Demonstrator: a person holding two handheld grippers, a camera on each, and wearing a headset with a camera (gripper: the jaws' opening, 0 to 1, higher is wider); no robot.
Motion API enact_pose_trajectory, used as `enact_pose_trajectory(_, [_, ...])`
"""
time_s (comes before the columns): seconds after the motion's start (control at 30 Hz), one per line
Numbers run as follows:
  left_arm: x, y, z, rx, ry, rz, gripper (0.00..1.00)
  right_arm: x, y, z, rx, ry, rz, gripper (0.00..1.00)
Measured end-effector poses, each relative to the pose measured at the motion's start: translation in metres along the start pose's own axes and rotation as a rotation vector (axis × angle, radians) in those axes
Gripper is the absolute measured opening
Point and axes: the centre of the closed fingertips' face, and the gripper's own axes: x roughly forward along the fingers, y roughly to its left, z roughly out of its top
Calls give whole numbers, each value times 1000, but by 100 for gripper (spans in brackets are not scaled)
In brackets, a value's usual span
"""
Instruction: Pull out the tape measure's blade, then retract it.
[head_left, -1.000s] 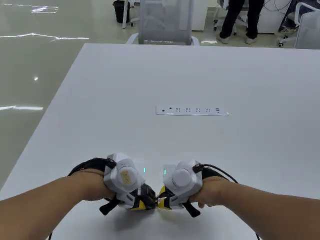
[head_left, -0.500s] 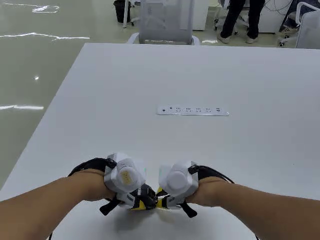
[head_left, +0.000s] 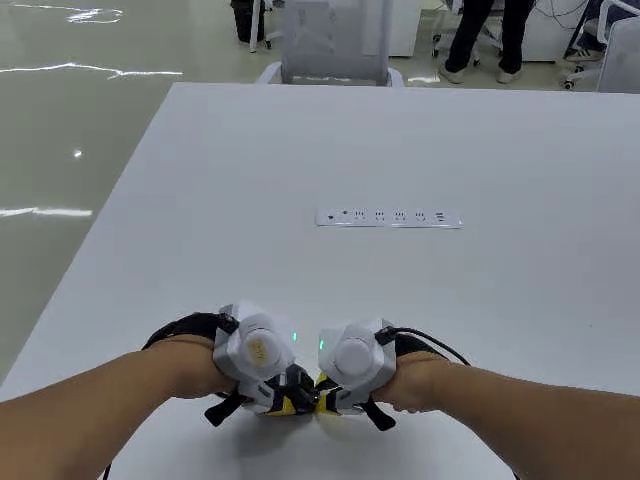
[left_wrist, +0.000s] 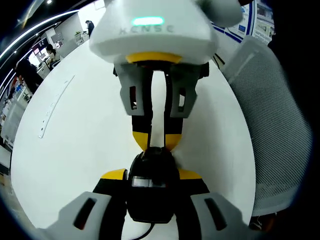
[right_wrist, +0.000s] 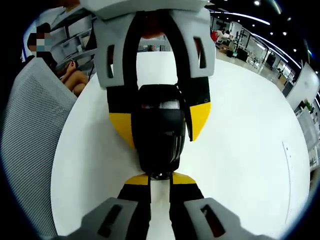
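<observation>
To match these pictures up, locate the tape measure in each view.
Head view: tape measure, bottom centre.
Left gripper view: tape measure, bottom centre, in own jaws.
Right gripper view: tape measure, centre, above own jaws.
Shared landmark: power strip.

Bare table (head_left: 200, 180) lies open ahead and to both sides; a power strip (head_left: 389, 218) lies flat mid-table, well apart. Left gripper (head_left: 288, 403) and right gripper (head_left: 326, 400) meet at the tape measure (left_wrist: 151, 192), no passage between.

The tape measure (right_wrist: 160, 135) is glossy black plastic — the table (head_left: 400, 140) smooth matt white, the chair back (left_wrist: 270, 130) grey mesh
</observation>
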Motion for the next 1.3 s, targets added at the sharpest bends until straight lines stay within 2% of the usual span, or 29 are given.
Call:
enact_pose_trajectory(0.07, [-1, 0, -1, 3, 0, 4, 32, 1, -1, -2, 73, 5, -1, 11])
enact_pose_trajectory(0.13, [-2, 0, -1, 4, -4, 9, 32, 0, -1, 0, 49, 7, -3, 11])
enact_pose_trajectory(0.4, [-3, 0, -1, 15, -4, 22, 31, -4, -1, -6, 69, 20, -13, 10])
enact_pose_trajectory(0.67, [-3, 0, -1, 20, -5, 12, 31, -10, 0, -14, 65, 35, -6, 10])
enact_pose_trajectory(0.97, [-3, 0, 0, 10, -33, 22, 32, -12, 0, -17, 63, 44, 6, 11])
enact_pose_trajectory(1.3, [-3, 1, 0, 3, -42, 23, 32, -16, 0, -24, 59, 66, 13, 11])
